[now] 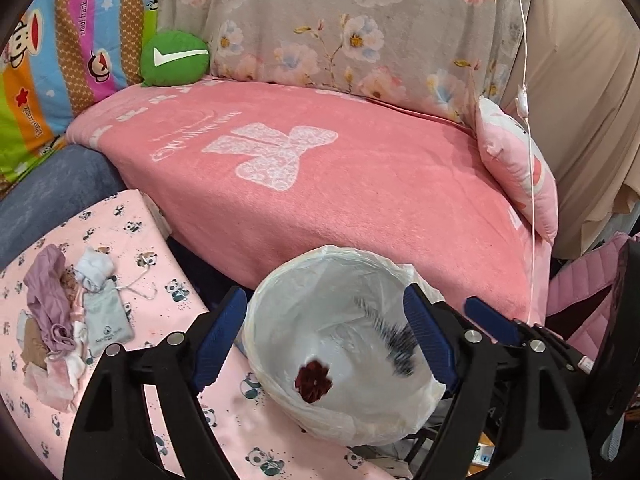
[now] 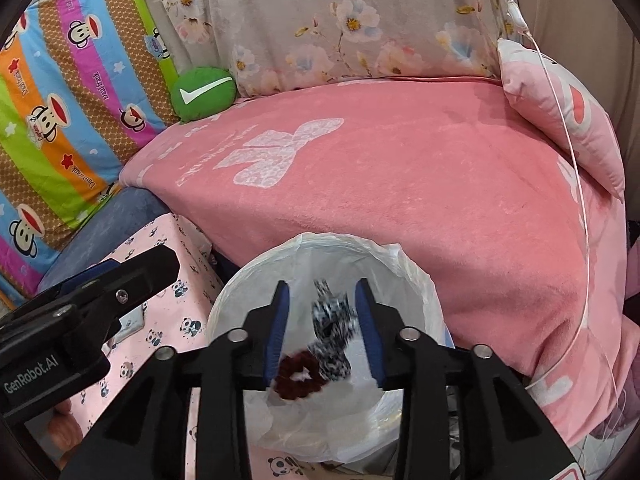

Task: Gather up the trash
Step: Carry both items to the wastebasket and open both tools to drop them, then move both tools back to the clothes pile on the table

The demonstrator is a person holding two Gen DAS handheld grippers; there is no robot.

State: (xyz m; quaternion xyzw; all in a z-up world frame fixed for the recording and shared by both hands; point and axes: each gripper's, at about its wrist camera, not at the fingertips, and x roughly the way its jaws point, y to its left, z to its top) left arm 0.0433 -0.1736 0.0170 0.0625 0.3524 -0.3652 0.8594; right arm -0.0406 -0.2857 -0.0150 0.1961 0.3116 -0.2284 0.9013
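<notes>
From my left wrist camera, the left gripper (image 1: 326,334) hangs with jaws spread and empty over the round white plastic-lined trash bin (image 1: 280,276), where a dark red fabric scrunchie (image 1: 314,381) lies on the liner. From my right wrist camera, the right gripper (image 2: 322,334) is nearer: its jaws stand parted around a blurred black-and-white speckled fabric scrunchie (image 2: 332,336), its long axis running away from me, seemingly loose and dropping toward the red one (image 2: 296,376) directly below.
</notes>
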